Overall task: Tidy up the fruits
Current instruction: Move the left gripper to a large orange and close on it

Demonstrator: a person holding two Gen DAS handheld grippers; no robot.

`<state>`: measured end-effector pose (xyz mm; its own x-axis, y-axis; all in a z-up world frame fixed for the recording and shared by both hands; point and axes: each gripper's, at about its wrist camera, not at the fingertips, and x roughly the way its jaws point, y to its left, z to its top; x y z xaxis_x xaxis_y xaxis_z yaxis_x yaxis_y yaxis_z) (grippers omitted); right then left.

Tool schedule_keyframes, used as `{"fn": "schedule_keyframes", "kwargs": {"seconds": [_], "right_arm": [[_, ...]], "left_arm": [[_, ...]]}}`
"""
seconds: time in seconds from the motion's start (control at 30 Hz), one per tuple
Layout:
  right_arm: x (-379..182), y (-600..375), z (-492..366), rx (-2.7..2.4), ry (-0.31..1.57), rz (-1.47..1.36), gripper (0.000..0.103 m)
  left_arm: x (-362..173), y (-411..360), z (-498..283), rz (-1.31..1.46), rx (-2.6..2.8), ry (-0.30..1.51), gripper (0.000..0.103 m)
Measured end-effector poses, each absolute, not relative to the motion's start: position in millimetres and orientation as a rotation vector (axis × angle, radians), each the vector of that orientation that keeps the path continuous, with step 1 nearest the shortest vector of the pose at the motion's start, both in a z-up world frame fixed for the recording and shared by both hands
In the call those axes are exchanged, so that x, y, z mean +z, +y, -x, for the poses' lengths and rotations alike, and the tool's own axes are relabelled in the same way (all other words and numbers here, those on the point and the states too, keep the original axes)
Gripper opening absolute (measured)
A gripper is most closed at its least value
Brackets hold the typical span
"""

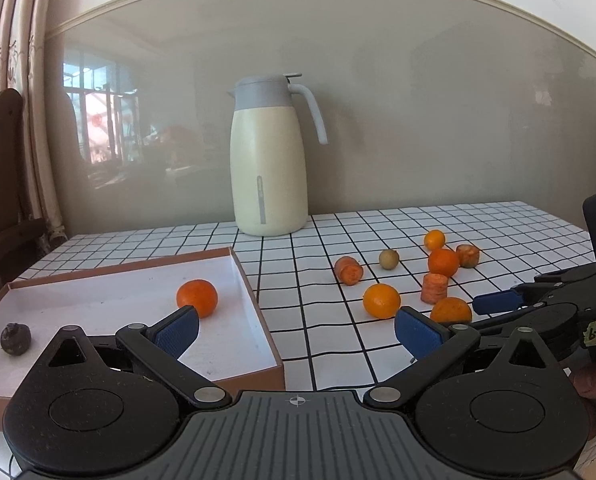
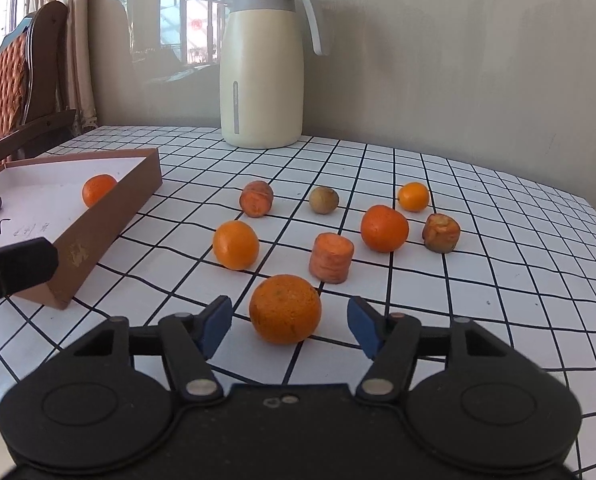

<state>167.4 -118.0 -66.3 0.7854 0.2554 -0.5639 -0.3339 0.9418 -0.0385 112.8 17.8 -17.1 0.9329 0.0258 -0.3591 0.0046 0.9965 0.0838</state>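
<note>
Left wrist view: left claw (image 1: 295,330) spread wide, gripping nothing, above the near right corner of a box (image 1: 275,372) on the checked table (image 1: 322,344). Just past its left finger, an orange (image 1: 197,297) inside the box; far left, a dark fruit (image 1: 15,338).

Right wrist view: right claw (image 2: 289,324) apart, straddling an orange (image 2: 285,309) without touching. Beyond, more oranges, carrot pieces (image 2: 331,257), and a jug (image 2: 262,68).
</note>
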Motion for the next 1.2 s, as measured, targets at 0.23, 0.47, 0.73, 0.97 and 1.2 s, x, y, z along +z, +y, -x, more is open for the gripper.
{"fn": "schedule_keyframes", "kwargs": {"seconds": [0.23,0.47,0.73,0.97,1.2], "right_arm": [[-67.0,-126.0,-178.1,0.308,0.605,0.133,0.045],[-64.6,-142.7,-185.9,0.320,0.613,0.086,0.047],[-65.1,-142.8,-183.6,0.350,0.609,0.130,0.036],[-64.6,-153.5,-183.9,0.265,0.588,0.187,0.037],[-63.9,-182.4,-190.5,0.199,0.587,0.134,0.039]], "left_arm": [[-21.2,4.6,-128.0,-0.091,-0.020,0.373,0.103],[-28.9,-19.2,-149.5,-0.111,-0.059,0.398,0.103],[-25.8,-19.3,-154.3,-0.080,-0.056,0.385,0.103],[-33.6,-25.7,-162.0,-0.082,-0.074,0.407,0.103],[-43.0,-49.0,-187.9,-0.103,-0.097,0.452,0.103]]}}
